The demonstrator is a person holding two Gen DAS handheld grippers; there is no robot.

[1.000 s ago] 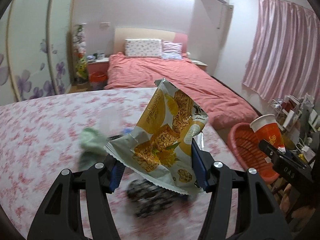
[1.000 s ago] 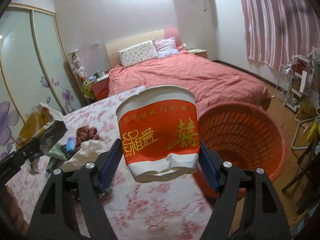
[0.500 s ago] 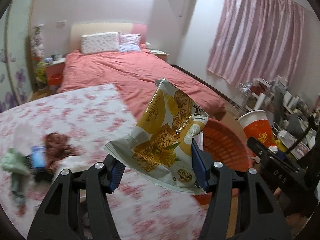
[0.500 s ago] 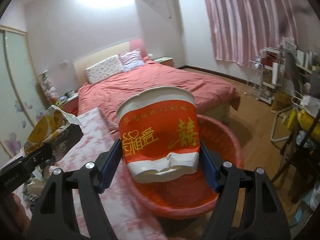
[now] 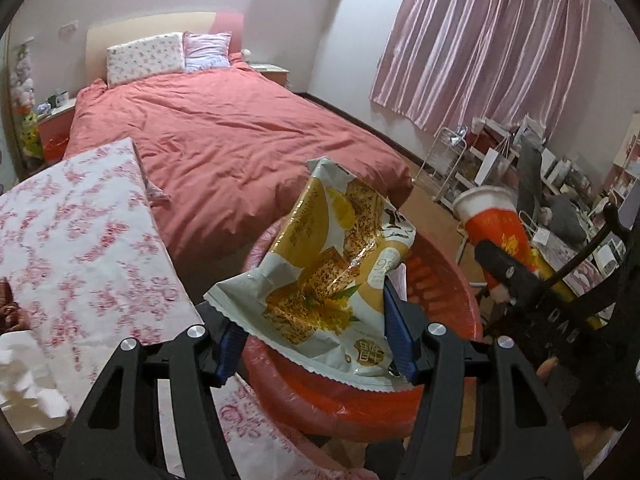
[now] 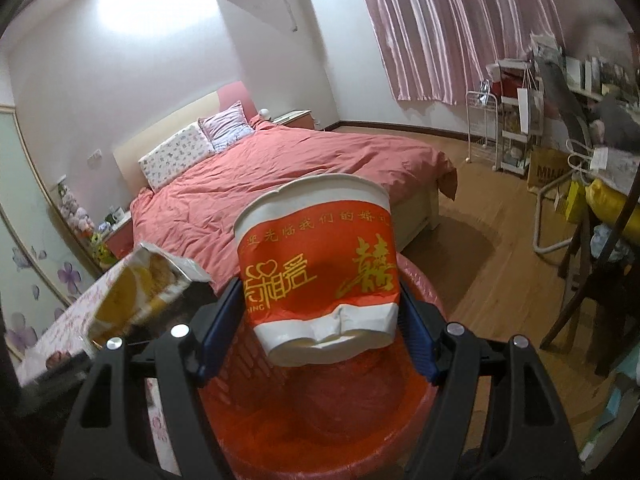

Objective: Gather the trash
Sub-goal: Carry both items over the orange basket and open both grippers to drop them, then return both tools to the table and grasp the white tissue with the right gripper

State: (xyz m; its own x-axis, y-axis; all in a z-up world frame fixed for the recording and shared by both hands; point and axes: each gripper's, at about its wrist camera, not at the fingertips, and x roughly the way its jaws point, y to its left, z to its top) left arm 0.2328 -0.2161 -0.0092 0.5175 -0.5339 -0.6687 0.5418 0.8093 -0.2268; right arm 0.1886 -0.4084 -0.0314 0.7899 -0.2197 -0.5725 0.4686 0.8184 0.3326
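Note:
My left gripper is shut on a crumpled yellow and white snack bag, held above the red plastic basket. The right gripper is shut on a dented red and white paper cup, also over the red basket. In the left wrist view the cup shows at the right, above the basket's far rim. The right wrist view has the snack bag at the left.
A table with a pink floral cloth lies left of the basket, with crumpled white paper on it. Behind stands a bed with a red cover. Shelves, a chair and clutter fill the right side over wooden floor.
Both grippers swung right from over the floral table to above the red basket and dipped, still holding the bag and the cup. The table's clutter slid out of view to the left.

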